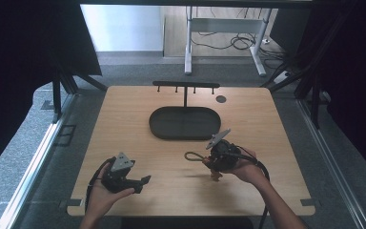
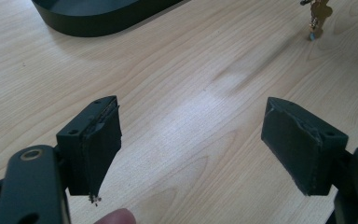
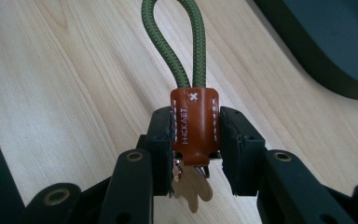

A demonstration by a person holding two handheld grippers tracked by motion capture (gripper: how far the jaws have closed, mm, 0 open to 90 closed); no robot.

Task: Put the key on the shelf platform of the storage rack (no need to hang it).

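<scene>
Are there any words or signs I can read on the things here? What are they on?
"HICKAET", or close to it, the letters being small and stylised: stamped in pale print on the brown leather tab of the key strap, clamped in the right gripper.
"x": a white stitched cross near the top of that tab.
Nothing else carries readable text.

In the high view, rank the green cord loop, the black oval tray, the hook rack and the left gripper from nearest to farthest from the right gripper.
1. Green cord loop, sticking out to the left of the right gripper, which holds its keychain.
2. Black oval tray, just beyond it.
3. Left gripper and hook rack, behind the tray: too close to call.
</scene>
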